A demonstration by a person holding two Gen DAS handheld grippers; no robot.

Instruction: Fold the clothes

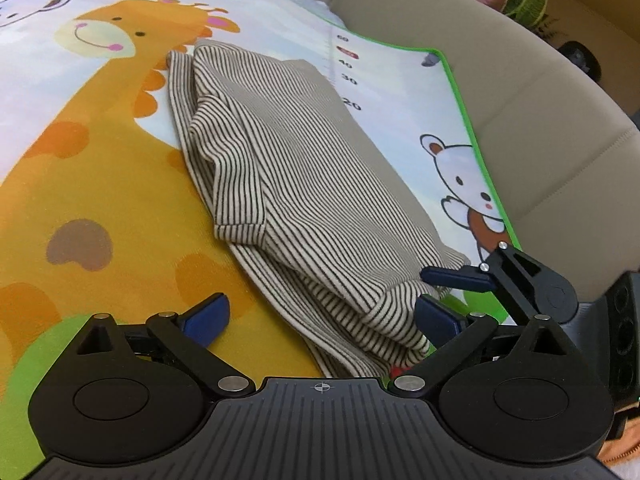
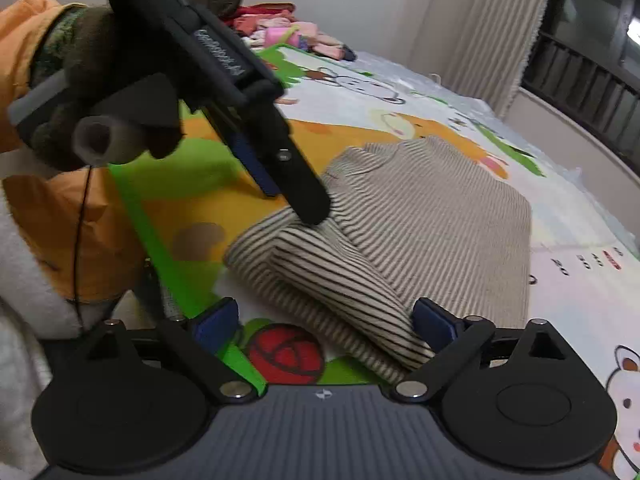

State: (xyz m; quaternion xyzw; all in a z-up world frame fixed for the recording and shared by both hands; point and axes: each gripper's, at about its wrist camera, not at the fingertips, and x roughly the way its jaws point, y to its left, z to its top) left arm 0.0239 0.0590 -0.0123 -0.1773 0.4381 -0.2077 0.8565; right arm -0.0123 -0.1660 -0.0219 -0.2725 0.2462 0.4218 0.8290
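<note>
Already doubled over itself, the striped garment [image 1: 304,184] lies across the middle of the left wrist frame on the cartoon play mat [image 1: 80,200], its sleeve tucked inward and its layered corner bunched at the lower centre. Both grippers crowd that corner, likely because it is the loose end a further fold would start from, or the one just laid down. The left gripper [image 1: 320,314] has its fingers spread wide, the corner lying between them unpinched. The right gripper [image 2: 326,322] is likewise released, its fingers straddling the same fold at the lower centre of its frame. A beige padded edge [image 1: 520,120] borders the mat at the right.
</note>
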